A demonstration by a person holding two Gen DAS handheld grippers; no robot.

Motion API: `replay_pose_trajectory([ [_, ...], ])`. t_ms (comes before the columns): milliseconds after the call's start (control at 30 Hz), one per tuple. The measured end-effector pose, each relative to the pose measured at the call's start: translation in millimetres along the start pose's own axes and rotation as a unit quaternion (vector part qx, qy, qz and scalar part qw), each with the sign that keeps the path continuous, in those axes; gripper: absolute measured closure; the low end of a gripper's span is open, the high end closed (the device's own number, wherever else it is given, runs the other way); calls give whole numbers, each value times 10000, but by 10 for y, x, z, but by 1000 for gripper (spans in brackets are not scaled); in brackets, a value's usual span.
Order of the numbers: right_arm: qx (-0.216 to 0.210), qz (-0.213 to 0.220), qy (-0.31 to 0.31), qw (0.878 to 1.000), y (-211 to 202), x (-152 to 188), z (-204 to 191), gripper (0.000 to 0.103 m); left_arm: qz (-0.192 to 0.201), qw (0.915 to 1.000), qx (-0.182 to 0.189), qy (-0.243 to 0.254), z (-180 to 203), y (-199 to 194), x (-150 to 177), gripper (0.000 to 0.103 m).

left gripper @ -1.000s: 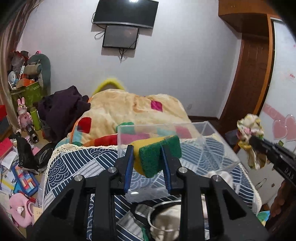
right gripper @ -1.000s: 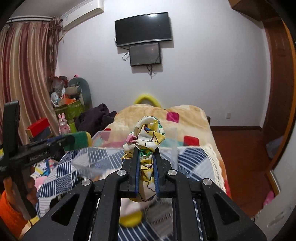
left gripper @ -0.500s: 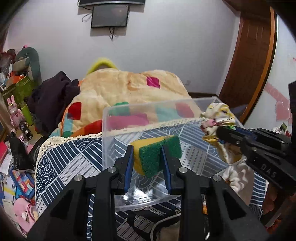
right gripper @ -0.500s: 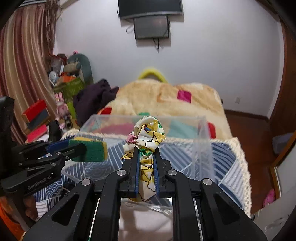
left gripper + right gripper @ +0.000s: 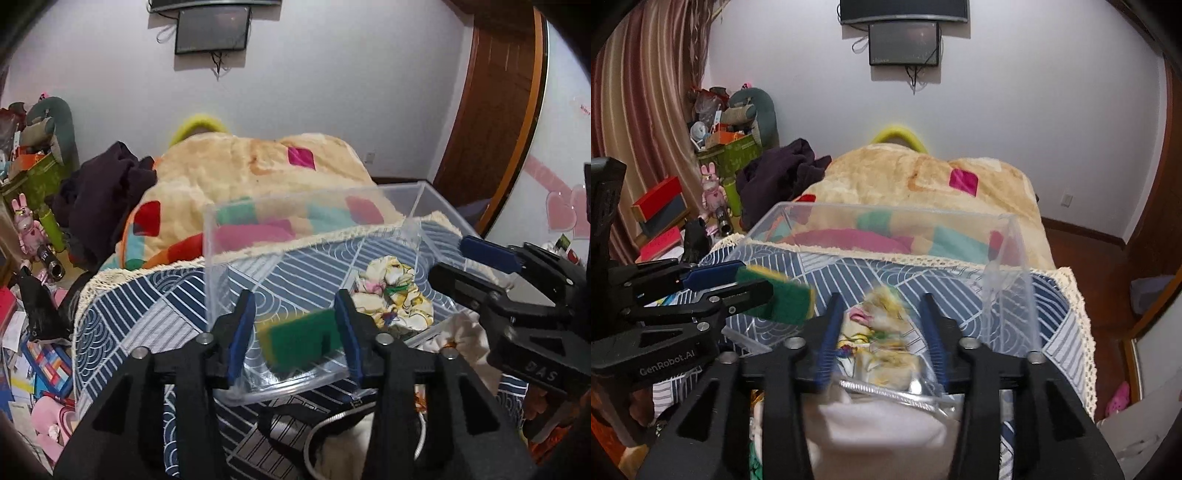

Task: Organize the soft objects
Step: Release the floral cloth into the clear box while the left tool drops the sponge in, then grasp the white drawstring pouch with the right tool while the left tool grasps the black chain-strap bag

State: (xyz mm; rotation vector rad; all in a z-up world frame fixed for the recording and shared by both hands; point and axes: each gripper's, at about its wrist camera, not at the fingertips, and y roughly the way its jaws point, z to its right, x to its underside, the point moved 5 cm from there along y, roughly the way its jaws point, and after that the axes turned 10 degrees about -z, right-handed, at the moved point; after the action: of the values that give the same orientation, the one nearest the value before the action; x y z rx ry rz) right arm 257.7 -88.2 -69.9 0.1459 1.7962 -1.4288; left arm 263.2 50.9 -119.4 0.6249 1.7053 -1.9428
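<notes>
While both grippers hang over the clear rectangular plastic bin (image 5: 369, 206) on the bed, each stands spread apart.
Between the left gripper's (image 5: 295, 334) parted blue pads sits the green-and-yellow scouring sponge (image 5: 301, 341), blurred, so contact with the pads is hard to judge. Just ahead of the right gripper (image 5: 882, 328), the crumpled yellow floral cloth (image 5: 393, 295) lies on the bin's floor, free of both fingers. Under the bin spreads a navy wave-patterned quilt (image 5: 147, 314).
</notes>
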Motion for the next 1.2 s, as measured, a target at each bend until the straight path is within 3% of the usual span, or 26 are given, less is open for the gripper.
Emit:
replay_pose_trajectory([
  [167,207,399,-120,9989,-287,16,-11,30,304,9995,38,-53,-42,-321,15,40],
  [367,176,588,-192,9979,-473,119,-52,22,441,9988,199,17,-29,-608,192,38],
  [733,-16,178,28,9998,-319,563,-82,22,160,9991,272,271,237,-661,763,38],
  [1067,-161,-106,282,9994,-98,678,-22,22,-224,9988,333,296,382,-447,1073,38],
  [1133,-221,-130,333,9991,-76,698,-17,24,-250,9988,356,242,359,-414,1097,45],
  [1200,-274,-122,356,9989,-72,711,-19,33,-307,9984,428,182,338,-387,1103,58],
])
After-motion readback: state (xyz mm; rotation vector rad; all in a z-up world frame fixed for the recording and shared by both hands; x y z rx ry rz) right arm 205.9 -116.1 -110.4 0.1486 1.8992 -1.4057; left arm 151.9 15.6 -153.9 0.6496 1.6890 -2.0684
